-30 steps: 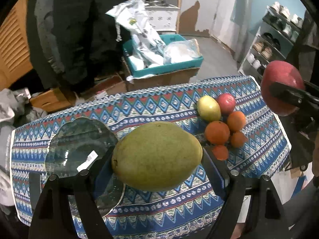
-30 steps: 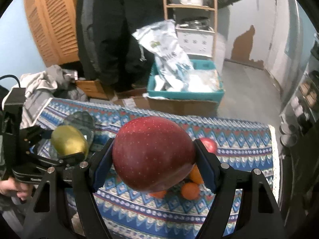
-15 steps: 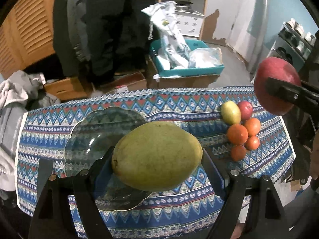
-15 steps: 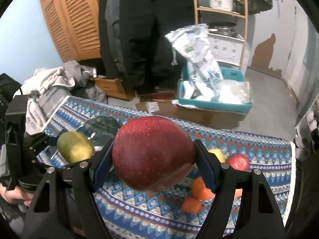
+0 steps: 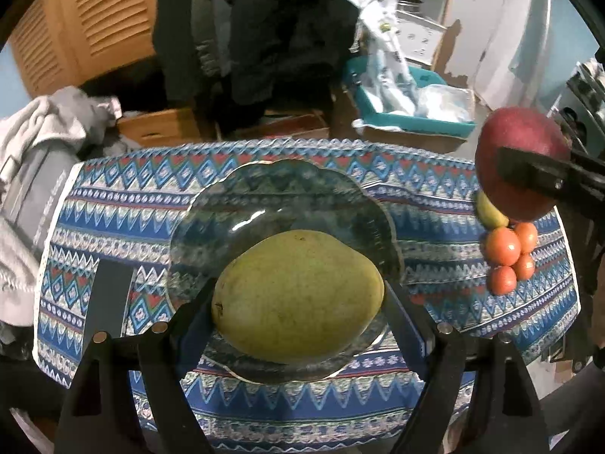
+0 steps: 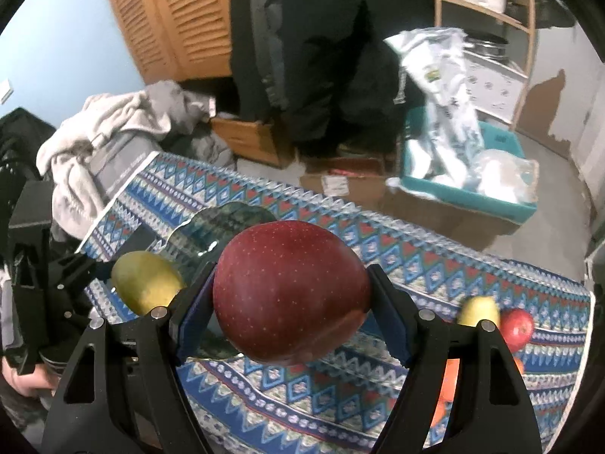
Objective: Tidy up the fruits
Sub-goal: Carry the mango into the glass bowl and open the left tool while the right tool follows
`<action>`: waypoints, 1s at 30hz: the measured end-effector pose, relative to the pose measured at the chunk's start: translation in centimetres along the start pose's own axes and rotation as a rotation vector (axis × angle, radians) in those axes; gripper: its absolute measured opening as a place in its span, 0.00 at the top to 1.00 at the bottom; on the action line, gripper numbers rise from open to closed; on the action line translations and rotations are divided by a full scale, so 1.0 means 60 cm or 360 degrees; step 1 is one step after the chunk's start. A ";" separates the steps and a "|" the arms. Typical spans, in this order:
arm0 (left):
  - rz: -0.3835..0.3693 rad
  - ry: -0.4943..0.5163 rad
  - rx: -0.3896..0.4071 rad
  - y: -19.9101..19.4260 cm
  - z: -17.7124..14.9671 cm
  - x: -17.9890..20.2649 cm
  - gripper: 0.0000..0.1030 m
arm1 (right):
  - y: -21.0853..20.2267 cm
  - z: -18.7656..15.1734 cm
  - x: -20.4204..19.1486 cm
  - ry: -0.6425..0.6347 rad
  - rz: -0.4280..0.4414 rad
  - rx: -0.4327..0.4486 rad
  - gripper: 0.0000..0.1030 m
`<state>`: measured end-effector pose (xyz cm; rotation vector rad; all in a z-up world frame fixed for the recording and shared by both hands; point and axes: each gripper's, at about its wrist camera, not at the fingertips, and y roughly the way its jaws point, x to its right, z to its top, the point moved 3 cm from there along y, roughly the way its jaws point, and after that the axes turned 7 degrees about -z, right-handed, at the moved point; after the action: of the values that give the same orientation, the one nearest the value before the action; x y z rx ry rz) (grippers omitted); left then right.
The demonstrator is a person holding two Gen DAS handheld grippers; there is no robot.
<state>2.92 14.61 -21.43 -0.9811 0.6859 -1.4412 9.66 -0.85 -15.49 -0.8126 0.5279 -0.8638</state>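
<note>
My left gripper [image 5: 298,299] is shut on a green mango [image 5: 298,295] and holds it above the near part of a clear glass plate [image 5: 287,196] on the patterned tablecloth. My right gripper [image 6: 291,295] is shut on a large red mango [image 6: 291,291], held above the cloth to the right of the plate [image 6: 230,215]. The red mango also shows in the left wrist view [image 5: 518,159], the green one in the right wrist view [image 6: 145,282]. A cluster of fruit lies at the table's right: several oranges [image 5: 503,246], a yellow fruit [image 6: 478,310] and a red apple [image 6: 518,329].
A black flat object [image 5: 107,299] lies on the cloth left of the plate. Behind the table are a teal bin with bags [image 5: 412,109], cardboard boxes [image 5: 162,128], a pile of grey clothes [image 5: 41,132] and a wooden shelf [image 6: 487,19].
Both grippers have swung left with their fruit. The glass plate now sits centred under the green mango, and the fruit cluster has slid to the right edge of both views.
</note>
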 end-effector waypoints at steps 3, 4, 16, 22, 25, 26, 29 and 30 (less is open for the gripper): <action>0.0010 -0.0034 -0.0022 0.010 -0.007 -0.019 0.17 | 0.021 0.000 -0.022 -0.0016 0.0035 -0.0034 0.25; 0.0021 -0.0037 -0.0029 0.014 -0.010 -0.025 0.17 | 0.029 0.000 -0.029 -0.0024 0.0044 -0.0046 0.25; 0.0032 -0.0187 -0.0185 0.076 -0.036 -0.075 0.17 | 0.110 -0.019 -0.076 -0.0082 0.0077 -0.0204 0.25; 0.0053 -0.0191 -0.0266 0.113 -0.052 -0.081 0.17 | 0.147 -0.039 -0.082 -0.0094 0.0083 -0.0291 0.25; 0.0042 -0.0221 -0.0313 0.128 -0.061 -0.085 0.18 | 0.160 -0.049 -0.087 -0.0100 0.0095 -0.0321 0.25; 0.0038 -0.0232 -0.0326 0.132 -0.064 -0.087 0.17 | 0.163 -0.051 -0.088 -0.0106 0.0094 -0.0327 0.25; 0.0035 -0.0255 -0.0366 0.140 -0.070 -0.091 0.17 | 0.176 -0.059 -0.094 -0.0126 0.0094 -0.0357 0.25; 0.0034 -0.0257 -0.0375 0.143 -0.073 -0.092 0.17 | 0.180 -0.063 -0.096 -0.0127 0.0097 -0.0370 0.25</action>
<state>2.96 18.37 -31.86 -1.2547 0.7555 -1.2651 8.75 6.60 -25.89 -1.0338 0.5867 -0.7189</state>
